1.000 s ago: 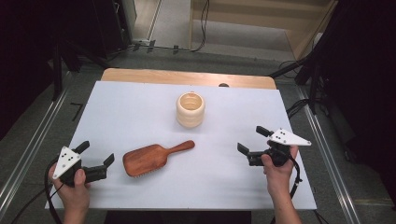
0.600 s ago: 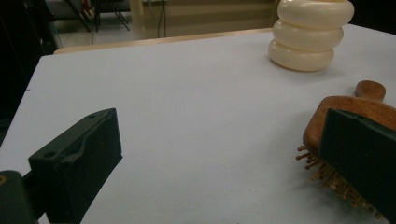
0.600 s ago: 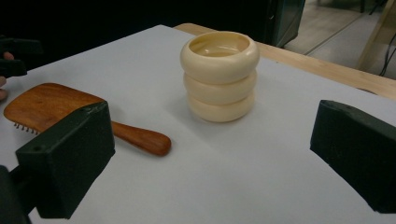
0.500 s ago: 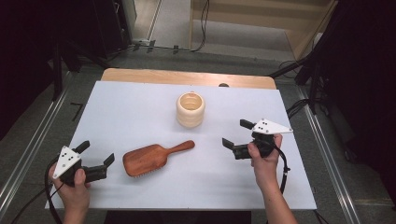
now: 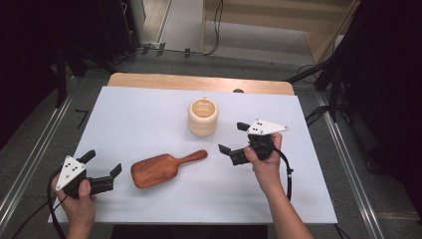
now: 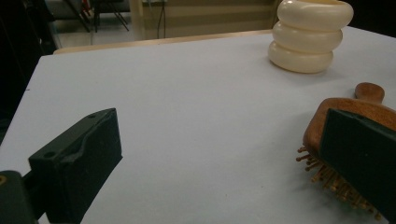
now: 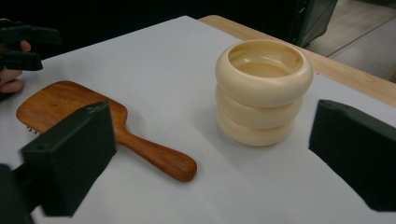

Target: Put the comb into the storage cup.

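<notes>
A white tabletop (image 5: 149,109) carries 2 things: a wooden hairbrush (image 5: 164,168) lying bristles down, handle pointing toward the right side, and a cream ribbed cup (image 5: 203,116) standing upright behind it, a little apart from the handle tip; a person holds 1 tool in each hand.

The right tool (image 5: 234,140) now sits nearer the middle of the tabletop than it did a second ago, having travelled inward from the right edge; it hangs just beyond the end of the brush handle and in front of the cup, touching neither; its jaws have just been closing slightly yet stand wide, with nothing between them. In the right gripper view the cup (image 7: 262,91) and the brush handle (image 7: 154,156) both lie ahead of the 2 black jaws.

The left tool (image 5: 103,170) rests at the near left corner, unmoved, jaws wide and empty, just beside the brush head (image 6: 348,140).

The shift suggests the right hand is lining up on the handle, probably to lift the brush; no grip is made yet.
</notes>
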Motion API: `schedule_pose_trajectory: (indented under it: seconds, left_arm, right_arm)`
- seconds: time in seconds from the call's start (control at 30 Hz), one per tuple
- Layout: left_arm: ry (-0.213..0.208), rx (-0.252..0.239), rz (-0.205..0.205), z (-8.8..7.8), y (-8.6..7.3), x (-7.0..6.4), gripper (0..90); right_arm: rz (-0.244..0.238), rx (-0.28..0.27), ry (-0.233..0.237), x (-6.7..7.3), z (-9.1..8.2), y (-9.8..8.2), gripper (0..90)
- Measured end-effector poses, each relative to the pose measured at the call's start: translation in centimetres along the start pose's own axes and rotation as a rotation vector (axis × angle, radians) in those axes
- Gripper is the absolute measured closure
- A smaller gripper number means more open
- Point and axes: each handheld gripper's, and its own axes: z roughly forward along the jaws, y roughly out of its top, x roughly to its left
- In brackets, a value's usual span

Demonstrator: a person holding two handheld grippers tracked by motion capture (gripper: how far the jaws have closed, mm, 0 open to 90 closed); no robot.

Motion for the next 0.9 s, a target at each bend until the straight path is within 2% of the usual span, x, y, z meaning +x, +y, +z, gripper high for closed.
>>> schedule_pose_trajectory:
  seconds: [0.03, 0.13, 0.17, 0.2, 0.27, 0.33, 0.4, 0.43, 0.53, 0.57, 0.6, 0.9]
  left_arm:
    - [0.0, 0.0, 0.0, 0.0, 0.0, 0.0, 0.0]
    - [-0.001, 0.0, 0.0, 0.0, 0.0, 0.0, 0.0]
    - [-0.001, 0.0, 0.0, 0.0, 0.0, 0.0, 0.0]
    - [-0.002, 0.0, 0.0, 0.0, 0.0, 0.0, 0.0]
    - [-0.005, 0.0, -0.001, 0.0, 0.0, 0.0, 0.0]
    - [-0.004, 0.001, -0.002, 0.0, 0.0, 0.0, 0.0]
    - [-0.003, 0.001, -0.002, 0.0, 0.0, 0.0, 0.0]
    - [-0.003, 0.001, -0.002, 0.0, 0.0, 0.0, 0.0]
    - [-0.005, -0.001, -0.003, 0.0, 0.0, 0.0, 0.0]
    - [-0.006, -0.003, -0.003, 0.0, 0.0, 0.1, 0.0]
    - [-0.006, -0.002, -0.002, 0.0, 0.0, 0.1, 0.0]
    - [-0.008, -0.003, -0.002, 0.0, 0.0, 0.1, 0.0]
  right_arm:
    - [-0.003, -0.004, -0.01, 0.1, 0.1, 0.1, 12.3]
    - [-0.007, -0.001, 0.004, 0.2, 0.5, 0.4, 12.4]
    - [0.005, 0.004, 0.025, 0.3, 0.9, 0.6, 12.8]
    - [0.007, 0.008, 0.021, 0.4, 1.1, 0.7, 14.9]
    - [0.021, 0.012, 0.011, 0.5, 1.5, 0.9, 27.9]
    - [0.013, 0.027, 0.029, 0.5, 2.0, 1.0, 34.8]
    - [-0.002, 0.061, 0.043, 0.6, 2.6, 1.1, 46.1]
    - [-0.002, 0.061, 0.043, 0.6, 2.6, 1.1, 46.1]
    - [-0.017, 0.128, 0.067, 0.7, 3.6, 1.2, 58.6]
    - [-0.017, 0.176, 0.101, 0.7, 4.4, 1.3, 66.3]
    - [-0.023, 0.198, 0.113, 0.8, 4.7, 1.3, 69.9]
    - [-0.085, 0.322, 0.177, 1.5, 7.8, 1.4, 87.9]
